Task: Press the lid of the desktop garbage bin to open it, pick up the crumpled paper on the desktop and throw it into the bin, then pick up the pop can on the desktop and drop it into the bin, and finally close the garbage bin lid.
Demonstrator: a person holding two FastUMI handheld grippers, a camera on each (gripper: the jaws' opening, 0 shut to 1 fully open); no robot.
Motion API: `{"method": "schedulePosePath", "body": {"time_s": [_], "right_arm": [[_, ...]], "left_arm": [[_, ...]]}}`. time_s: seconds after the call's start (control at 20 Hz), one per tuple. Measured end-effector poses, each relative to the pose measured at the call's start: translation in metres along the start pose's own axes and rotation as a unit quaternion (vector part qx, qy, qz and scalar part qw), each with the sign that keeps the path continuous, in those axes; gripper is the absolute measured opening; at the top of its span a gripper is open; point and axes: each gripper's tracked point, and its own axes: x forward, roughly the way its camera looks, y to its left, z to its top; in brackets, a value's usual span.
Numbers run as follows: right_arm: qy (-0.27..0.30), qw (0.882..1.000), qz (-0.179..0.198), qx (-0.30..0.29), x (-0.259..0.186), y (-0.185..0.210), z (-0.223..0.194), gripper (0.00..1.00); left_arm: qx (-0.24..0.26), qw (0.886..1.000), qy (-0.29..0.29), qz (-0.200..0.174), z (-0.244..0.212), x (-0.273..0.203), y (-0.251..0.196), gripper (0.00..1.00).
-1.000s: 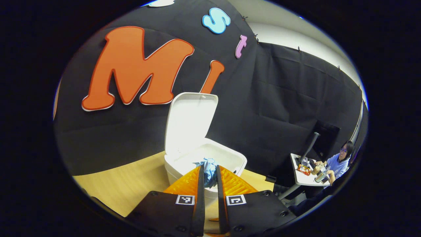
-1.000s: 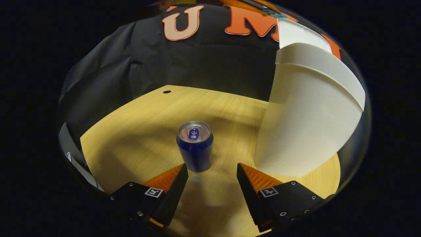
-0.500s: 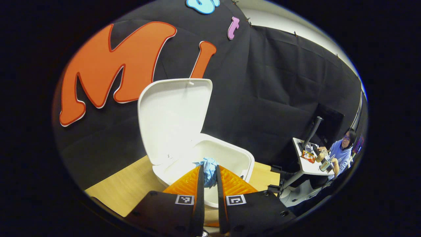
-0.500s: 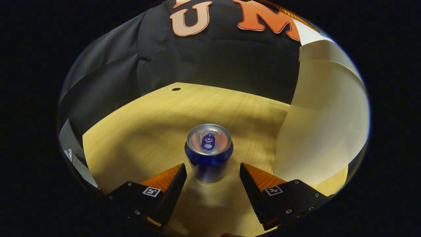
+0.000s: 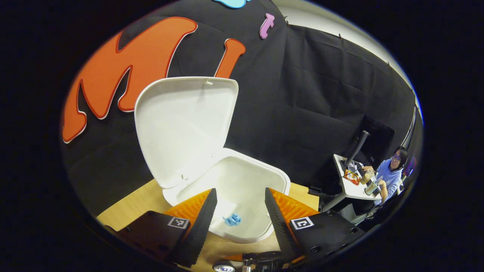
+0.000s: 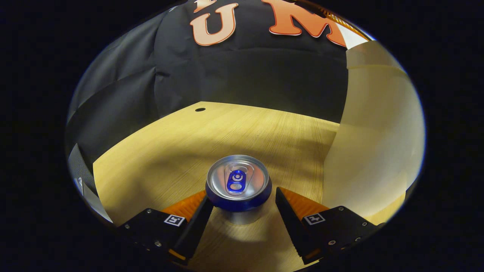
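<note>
Crumpled paper: your blue wad lies on the floor of the open bin, low between the spread fingers of your left tongs in the left gripper view, touching neither of them.
Bin: the white garbage bin stands on the counter against the black cloth wall, its mouth facing you and its inside bare white around the paper.
Lid: the lid stands raised at the back of the bin, tilted up and away from you, its pale underside towards the camera.
Left tongs: your left tongs hang over the near rim of the bin with the fingers wide apart and nothing between them.
Pop can: the blue can stands upright on the counter, silver top and blue pull tab facing up, just beside the bin's white wall on the right of the right gripper view.
Right tongs: your right tongs are parted around the can, one finger at each side of its upper rim; the left finger looks right against the can, while a gap shows at the right one, so you have no grip on it.
Also in the left gripper view: at the bottom edge a can top and part of another gripper show, too cropped to say more.
Counter: light wood grain, with a small dark hole near its far edge.
Background: far off at the right of the left gripper view a person in a light blue top sits at a small white table with cups and a packet on it.
</note>
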Motion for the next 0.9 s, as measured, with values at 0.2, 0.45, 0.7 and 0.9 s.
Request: {"method": "schedulePosePath", "body": {"time_s": [0.2,0.45,0.7,0.9], "right_arm": [[0.011,1.000,-0.002,-0.009,0.009,-0.001,-0.008,0.98],[0.005,1.000,0.009,0.014,-0.001,0.004,0.002,0.81],[-0.001,1.000,-0.001,0.023,-0.028,-0.006,0.019,0.80],[-0.007,0.999,-0.020,0.027,-0.068,-0.021,0.028,0.80]], "left_arm": [[0.002,1.000,-0.021,0.023,0.005,-0.026,0.004,0.82],[0.002,0.997,-0.046,0.059,0.010,-0.062,0.016,0.84],[0.001,0.993,-0.080,0.087,0.018,-0.099,0.026,0.85],[-0.002,0.989,-0.097,0.113,0.015,-0.131,0.033,0.94]]}}
